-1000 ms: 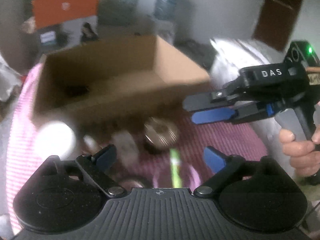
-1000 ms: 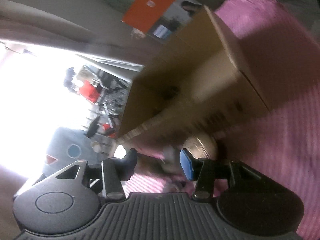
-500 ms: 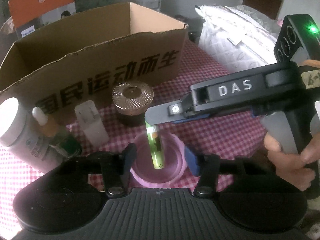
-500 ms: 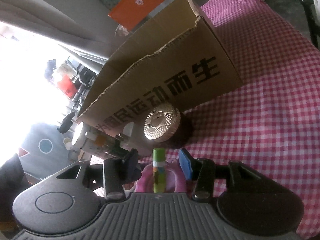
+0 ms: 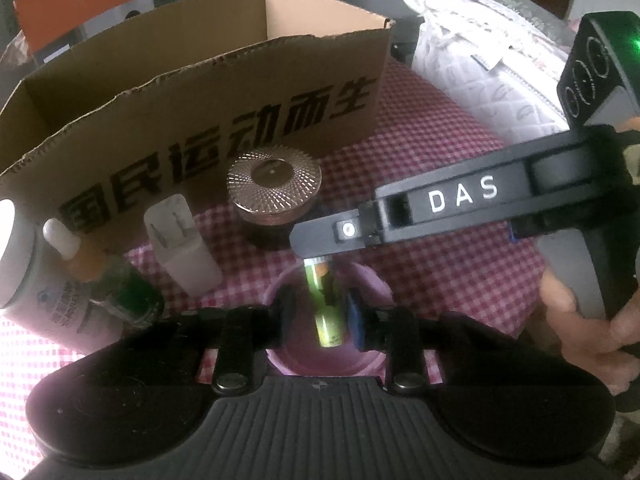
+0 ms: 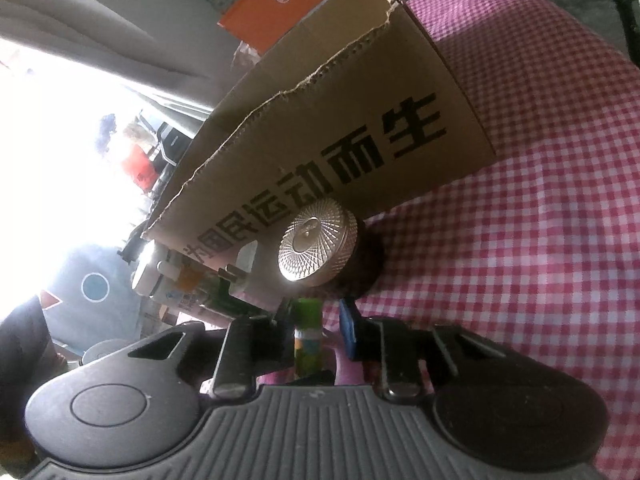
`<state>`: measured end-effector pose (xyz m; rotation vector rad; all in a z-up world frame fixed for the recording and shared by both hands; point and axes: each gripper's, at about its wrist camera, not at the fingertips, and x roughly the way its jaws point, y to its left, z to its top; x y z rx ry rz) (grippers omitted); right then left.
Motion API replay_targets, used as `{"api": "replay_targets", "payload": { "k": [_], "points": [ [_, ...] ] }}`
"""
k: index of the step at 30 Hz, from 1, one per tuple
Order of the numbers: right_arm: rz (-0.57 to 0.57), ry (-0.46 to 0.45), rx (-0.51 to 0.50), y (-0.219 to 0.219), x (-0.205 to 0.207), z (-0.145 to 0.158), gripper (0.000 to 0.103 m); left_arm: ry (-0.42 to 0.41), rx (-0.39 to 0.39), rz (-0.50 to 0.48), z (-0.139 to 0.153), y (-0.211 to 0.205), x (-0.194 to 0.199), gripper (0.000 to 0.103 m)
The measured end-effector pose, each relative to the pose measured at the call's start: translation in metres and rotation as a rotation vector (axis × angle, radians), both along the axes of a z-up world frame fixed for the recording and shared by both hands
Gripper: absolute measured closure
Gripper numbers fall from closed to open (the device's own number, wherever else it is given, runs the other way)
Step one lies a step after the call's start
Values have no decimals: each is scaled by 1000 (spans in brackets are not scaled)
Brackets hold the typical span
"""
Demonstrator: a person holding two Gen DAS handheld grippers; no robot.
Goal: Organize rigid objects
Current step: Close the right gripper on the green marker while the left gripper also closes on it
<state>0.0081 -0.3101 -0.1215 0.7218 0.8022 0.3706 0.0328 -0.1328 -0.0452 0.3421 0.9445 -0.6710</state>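
A green tube (image 5: 325, 308) stands in a pink cup (image 5: 372, 354) on the pink checked cloth. My left gripper (image 5: 320, 316) straddles the tube, its fingers close around it but with gaps. My right gripper (image 6: 314, 322) also straddles the tube (image 6: 307, 334) from above, its jaws slightly apart; in the left wrist view its black finger (image 5: 340, 234) covers the tube top. A jar with a gold lid (image 5: 274, 184), a white charger (image 5: 180, 246), a small dropper bottle (image 5: 86, 256) and a white bottle (image 5: 24, 264) stand before the open cardboard box (image 5: 208, 80).
A white quilted bundle (image 5: 488, 68) lies at the right behind the box. An orange box (image 5: 80, 0) stands behind at the far left. Checked cloth (image 6: 540, 240) stretches to the right of the box.
Both grippers have come down over the pink cup and the green tube. The left jaws have narrowed around the tube. The right jaws stay about the same width.
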Motion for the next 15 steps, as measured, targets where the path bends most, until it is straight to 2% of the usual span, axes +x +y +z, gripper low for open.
{"api": "replay_targets", "payload": {
  "k": [5, 8, 15],
  "points": [
    [9, -6, -2, 3, 0, -1, 83, -24, 11, -6, -1, -4, -2, 80],
    [9, -17, -9, 7, -1, 1, 85, -46, 23, -8, -1, -6, -4, 87],
    [4, -61, -35, 13, -10, 13, 87, -72, 5, -11, 7, -2, -12, 88]
  ]
}}
